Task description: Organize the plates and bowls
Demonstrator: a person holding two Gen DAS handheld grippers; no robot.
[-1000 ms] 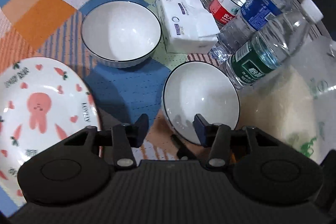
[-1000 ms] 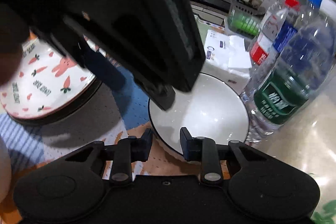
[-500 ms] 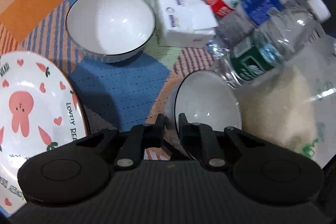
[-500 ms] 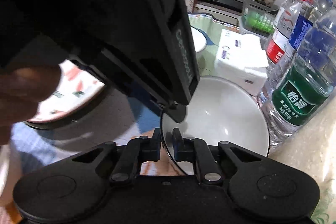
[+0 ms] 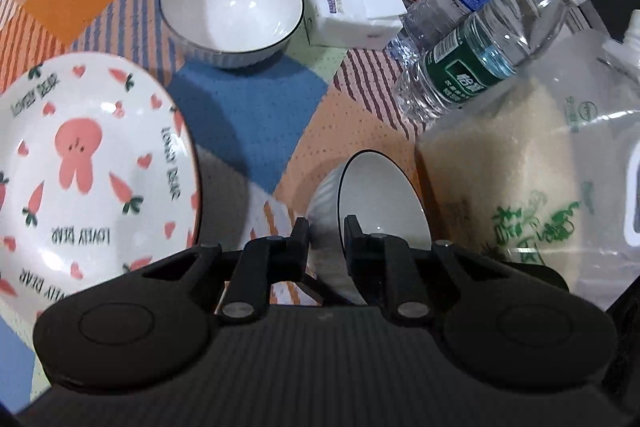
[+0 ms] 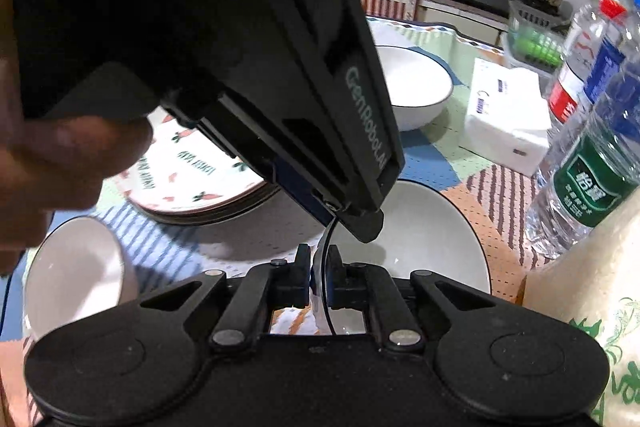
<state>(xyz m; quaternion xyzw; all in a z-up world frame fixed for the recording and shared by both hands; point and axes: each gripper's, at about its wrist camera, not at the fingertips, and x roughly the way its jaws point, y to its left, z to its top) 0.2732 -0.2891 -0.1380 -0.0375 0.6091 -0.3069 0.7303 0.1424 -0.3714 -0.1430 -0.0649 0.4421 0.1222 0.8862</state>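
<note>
Near bowl (image 5: pixel 380 203) is pinched at its rim by both narrowed grippers, left gripper (image 5: pixel 326 239) and right gripper (image 6: pixel 318 267), tilted up, presumably for stacking into far bowl (image 5: pixel 232 9).

Closed within the last second: left gripper (image 5: pixel 326 241) and right gripper (image 6: pixel 318 277), jaws earlier wide apart, now both pinching the rim of the near white bowl (image 5: pixel 380 203). Tipped since then: that bowl, formerly flat at lower centre of the left wrist frame, now on edge with its ribbed outer wall showing. Shifted in the right wrist frame: left gripper body lower and nearer, its tip touching the bowl's rim.
</note>
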